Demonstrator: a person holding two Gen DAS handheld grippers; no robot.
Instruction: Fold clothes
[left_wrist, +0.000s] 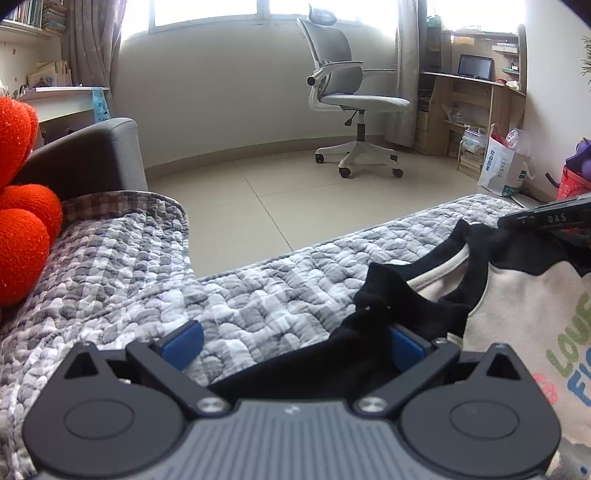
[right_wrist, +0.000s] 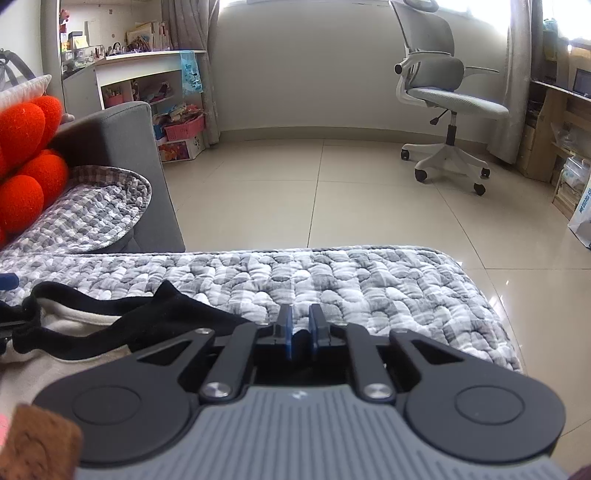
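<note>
Two tools sit low over a quilted grey-and-white cover (right_wrist: 332, 280) on what looks like a sofa or bed, and between them lies the garment (left_wrist: 524, 306) we are folding, a cream top with black sleeves and collar and coloured lettering on its front. Our left tool (left_wrist: 291, 341) stands wide, its blue pads far apart; black fabric of the sleeve (left_wrist: 369, 332) bunches between them and against the right-hand pad, but the pads do not press on it, so we judge the cloth lies free on the cover. Our right tool (right_wrist: 300, 325) shows only a narrow gap between its blue pads; something dark sits low in that gap, and we cannot tell whether it is fabric or part of the tool, so a grip is not certain. The garment lies to the left of the right tool, its black edge (right_wrist: 177, 314) just beside the tool's arm. We read this as the end of a fold along the far edge, both tools pointing down toward the cover to lay the cloth flat. A red knotted cushion (left_wrist: 22, 236) rests far left, and a grey office chair (left_wrist: 351, 92) stands well apart on the tiled floor
</note>
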